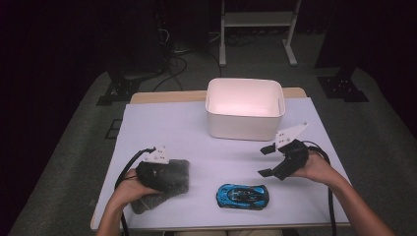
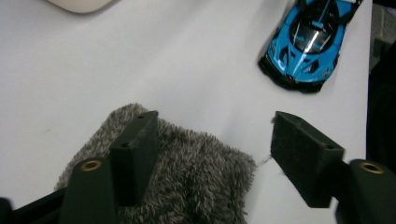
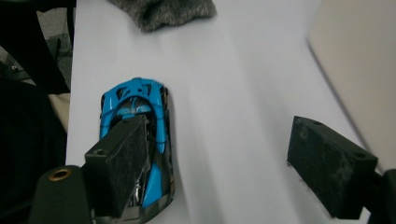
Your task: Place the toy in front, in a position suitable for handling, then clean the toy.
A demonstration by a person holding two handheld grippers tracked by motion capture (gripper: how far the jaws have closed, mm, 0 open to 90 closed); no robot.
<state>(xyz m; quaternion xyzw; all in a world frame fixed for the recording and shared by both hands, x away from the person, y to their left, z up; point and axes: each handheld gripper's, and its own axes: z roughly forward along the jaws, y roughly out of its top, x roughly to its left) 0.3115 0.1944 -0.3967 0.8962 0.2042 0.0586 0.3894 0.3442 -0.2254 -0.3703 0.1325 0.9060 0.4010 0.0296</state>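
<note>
white table (image 1: 162, 128) in the high view carries one white bin (image 1: 244, 109) at 12 o'clock, one grey fuzzy cloth (image 1: 172, 179) at 8, one glossy blue toy car (image 1: 243, 196) at 6. left claw (image 2: 215, 154): jaws wide, released, straddling the cloth's edge. right claw (image 3: 233, 168): jaws wide, empty, one jaw over the car (image 3: 140, 149).

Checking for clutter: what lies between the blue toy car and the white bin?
Nothing: the high view shows bare table between the blue toy car and white bin.
</note>
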